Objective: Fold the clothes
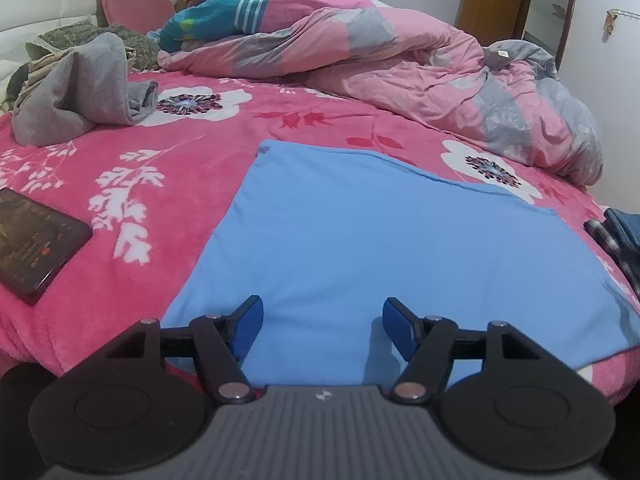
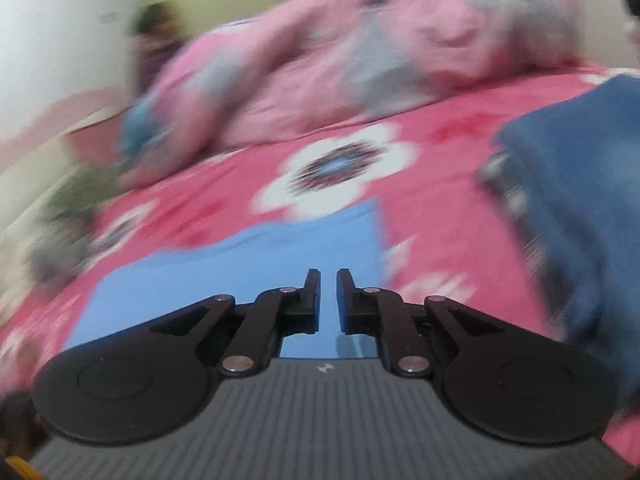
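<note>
A light blue garment lies flat and folded on the pink flowered bed. My left gripper hovers over its near edge, open wide, with nothing between its blue pads. The right wrist view is blurred by motion. There my right gripper is above the same blue garment, near its right edge. Its jaws are almost together with only a thin gap, and nothing is held. A crumpled grey garment lies at the far left of the bed.
A pink and grey quilt is heaped across the back of the bed. A dark flat book or tablet lies at the left. Dark blue and checked folded clothes sit at the right edge. Pillows lie at the headboard.
</note>
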